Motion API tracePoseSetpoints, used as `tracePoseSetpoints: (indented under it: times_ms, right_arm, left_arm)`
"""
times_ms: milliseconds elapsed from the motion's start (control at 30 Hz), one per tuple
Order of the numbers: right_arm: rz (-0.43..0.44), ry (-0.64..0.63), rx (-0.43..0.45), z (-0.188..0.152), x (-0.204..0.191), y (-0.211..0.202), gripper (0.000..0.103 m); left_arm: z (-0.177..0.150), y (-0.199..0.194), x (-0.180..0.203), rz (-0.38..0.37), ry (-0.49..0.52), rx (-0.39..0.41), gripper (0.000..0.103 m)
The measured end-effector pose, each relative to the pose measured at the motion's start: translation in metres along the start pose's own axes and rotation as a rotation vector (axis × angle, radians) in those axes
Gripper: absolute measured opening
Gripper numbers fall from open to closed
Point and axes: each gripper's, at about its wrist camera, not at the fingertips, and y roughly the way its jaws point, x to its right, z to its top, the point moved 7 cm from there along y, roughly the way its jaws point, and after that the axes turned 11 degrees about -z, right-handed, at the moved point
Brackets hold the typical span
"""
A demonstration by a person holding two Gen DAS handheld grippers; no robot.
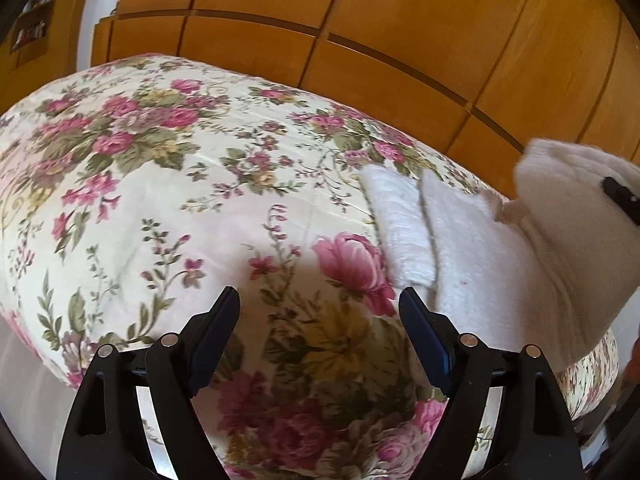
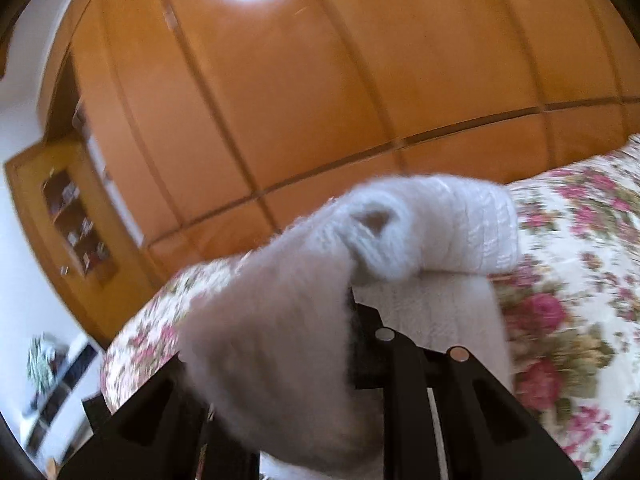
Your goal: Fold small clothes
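My left gripper (image 1: 320, 300) hovers over a bed (image 1: 160, 200) covered in a cream spread printed with pink roses and green leaves; its black jaws stand wide apart with nothing between them, only the floral cloth below; to the right of them, on the right side of the bed, a fluffy white garment (image 1: 460, 248) lies partly flat, two pale folded strips side by side, and its far right part rises off the bed, lifted by a dark fingertip at the picture's right edge; behind the bed runs a wall of orange-brown wooden wardrobe doors (image 1: 360, 20). From my right gripper (image 2: 352, 320) the same white garment (image 2: 272, 340) fills the near middle, blurred; the jaws are nearly closed and pinch the woolly cloth, which drapes over the left finger and hides it; one sleeve-like tube curls open above; the rose-printed bed (image 2: 580, 240) spreads to the right.
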Motion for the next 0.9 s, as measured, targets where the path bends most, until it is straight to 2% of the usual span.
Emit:
tracePoseSetpoints:
  times_ms: [200,333,400,467,533,633,733,800,867,900]
  right_arm:
    - [0.069,-0.157,-0.119,-0.05,-0.056,0.044,0.016]
    - [0.08,-0.246,-0.253,-0.095,-0.073,0.07,0.027]
    - [0.1,-0.244,-0.271,-0.104,-0.071,0.074,0.039]
    - [0.16,-0.221,-0.267,-0.102,-0.071,0.065,0.067]
    - [0.23,-0.165,-0.262,-0.092,-0.068,0.05,0.074]
    - [0.253,-0.126,-0.202,-0.078,-0.061,0.023,0.082]
    - [0.211,-0.098,-0.102,-0.057,-0.04,-0.005,0.091]
    - [0.124,-0.079,-0.045,-0.043,-0.015,-0.016,0.096]
    - [-0.019,-0.053,-0.004,-0.031,0.019,-0.021,0.1]
    - [-0.135,-0.04,-0.006,-0.027,0.042,-0.018,0.1]
  left_arm:
    - [0.002,-0.006,-0.014,0.019,-0.031,0.014,0.081]
    - [0.002,-0.008,-0.022,0.023,-0.063,0.016,0.081]
    - [0.002,-0.009,-0.021,0.022,-0.062,0.018,0.081]
    - [0.002,-0.01,-0.02,0.018,-0.063,0.018,0.081]
    - [0.003,-0.01,-0.018,0.002,-0.075,0.015,0.081]
    - [0.005,-0.011,-0.01,-0.065,-0.104,0.021,0.081]
    - [0.012,-0.016,0.007,-0.153,-0.105,0.052,0.081]
    - [0.019,-0.021,0.026,-0.238,-0.088,0.076,0.081]
    - [0.024,-0.023,0.043,-0.297,-0.066,0.072,0.081]
    - [0.025,-0.019,0.055,-0.336,-0.055,0.049,0.083]
